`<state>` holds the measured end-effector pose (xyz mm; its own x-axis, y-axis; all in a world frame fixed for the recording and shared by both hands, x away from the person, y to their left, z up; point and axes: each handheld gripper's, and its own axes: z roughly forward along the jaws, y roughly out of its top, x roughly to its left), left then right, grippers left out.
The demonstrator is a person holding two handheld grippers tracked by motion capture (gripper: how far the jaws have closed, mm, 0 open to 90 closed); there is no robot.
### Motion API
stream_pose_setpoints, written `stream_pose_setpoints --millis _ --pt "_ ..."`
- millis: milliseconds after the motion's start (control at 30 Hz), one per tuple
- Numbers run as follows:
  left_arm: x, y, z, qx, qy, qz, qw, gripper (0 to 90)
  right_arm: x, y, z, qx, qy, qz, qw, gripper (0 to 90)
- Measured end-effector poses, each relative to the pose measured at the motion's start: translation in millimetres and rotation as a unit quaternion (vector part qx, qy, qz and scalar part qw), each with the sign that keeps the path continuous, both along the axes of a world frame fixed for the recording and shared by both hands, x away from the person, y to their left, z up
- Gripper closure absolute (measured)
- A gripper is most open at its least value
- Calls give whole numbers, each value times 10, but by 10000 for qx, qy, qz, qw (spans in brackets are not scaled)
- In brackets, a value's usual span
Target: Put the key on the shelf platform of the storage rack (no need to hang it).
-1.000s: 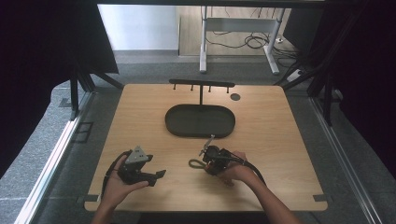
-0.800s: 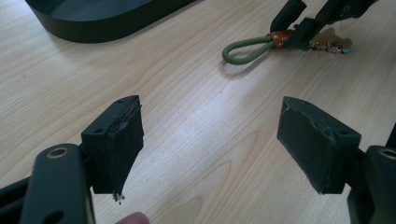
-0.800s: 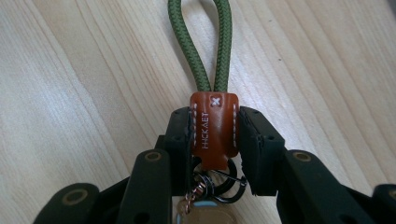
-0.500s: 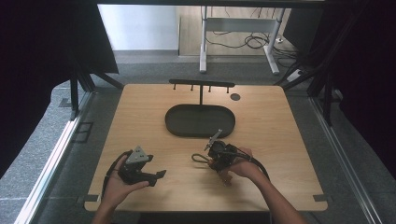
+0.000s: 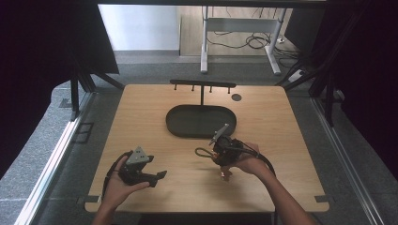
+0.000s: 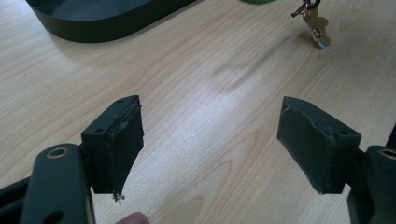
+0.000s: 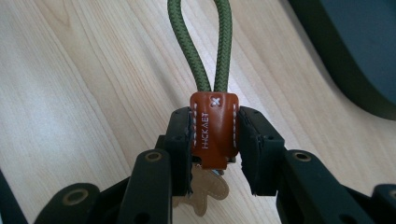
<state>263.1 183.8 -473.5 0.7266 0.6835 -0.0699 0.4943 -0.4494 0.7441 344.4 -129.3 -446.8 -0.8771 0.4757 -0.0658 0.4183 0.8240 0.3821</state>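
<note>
Right gripper (image 7: 215,140) clamps a keychain's brown leather tab (image 7: 214,128), green cord loop (image 7: 204,51) jutting beyond its jaws; left gripper (image 6: 210,140) gapes empty. Such a narrow bite could let the tab slip.

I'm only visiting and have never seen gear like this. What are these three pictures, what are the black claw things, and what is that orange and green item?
No robot here: a person sits at a wooden table with a hand-held gripper in each hand. The wide picture comes from a fixed camera above the table. The other two come from small cameras riding on the grippers, looking along their black jaws. The left gripper is open, with nothing between its jaws. The right gripper is shut on a keychain: an orange-brown leather tab on a loop of green cord, with a pale tag hanging beneath. On the table lies a dark oval tray, and behind it stands a small black rack with pegs.
</note>
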Motion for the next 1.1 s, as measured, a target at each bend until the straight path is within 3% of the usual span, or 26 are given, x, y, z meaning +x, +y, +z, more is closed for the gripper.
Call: stream_pose_setpoints --millis 1100 --pt "3 0 -2 10 20 -13 10000 230 63 -66 458 48 -339 -138 9993 669"
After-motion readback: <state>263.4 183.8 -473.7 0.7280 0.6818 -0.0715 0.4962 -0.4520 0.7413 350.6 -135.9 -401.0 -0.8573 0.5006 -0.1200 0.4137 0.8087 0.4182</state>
